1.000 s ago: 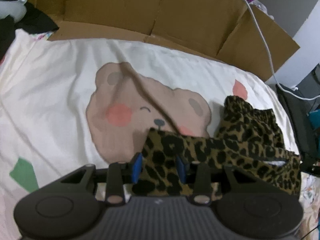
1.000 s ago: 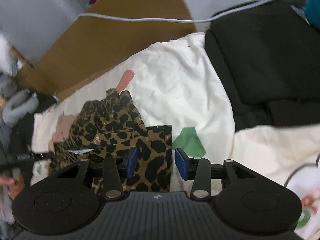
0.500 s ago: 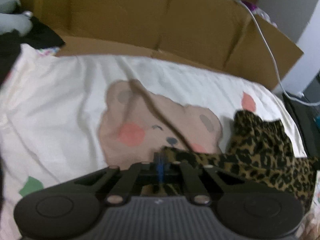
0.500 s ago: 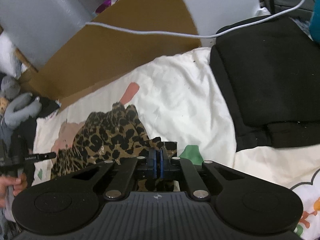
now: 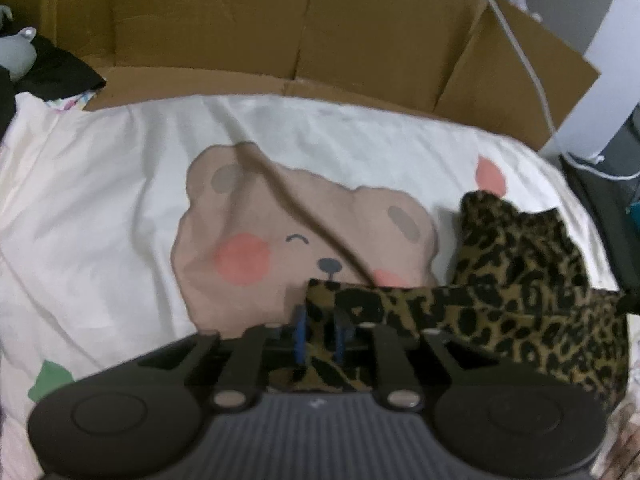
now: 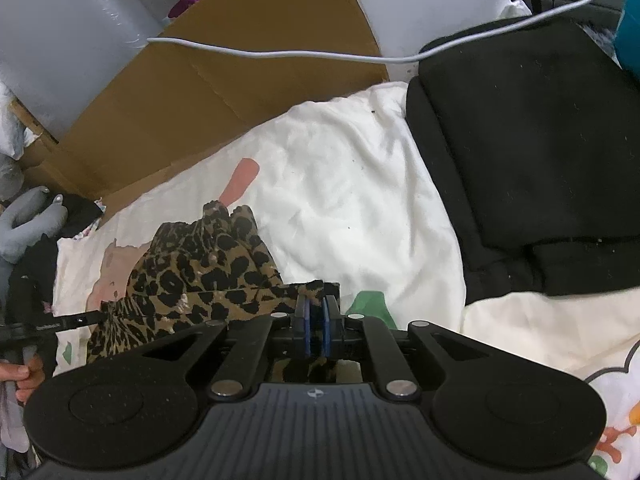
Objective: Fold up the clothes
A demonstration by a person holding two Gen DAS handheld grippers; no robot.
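Right wrist only: black garment (image 6: pixel 532 152) beside bedsheet (image 6: pixel 360 184).

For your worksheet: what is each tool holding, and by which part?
Both hold the leopard garment by one edge: left tool at one corner, its jaws easing open; right tool at the other.

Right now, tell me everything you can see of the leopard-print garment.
The leopard-print garment is thin, soft fabric, tan with black spots. It lies crumpled on the cream bear-print sheet, its far edge gathered. A flat band of it stretches between both grippers: the left gripper has one end between its opening jaws, and the right gripper, also opening, still pinches the other corner.
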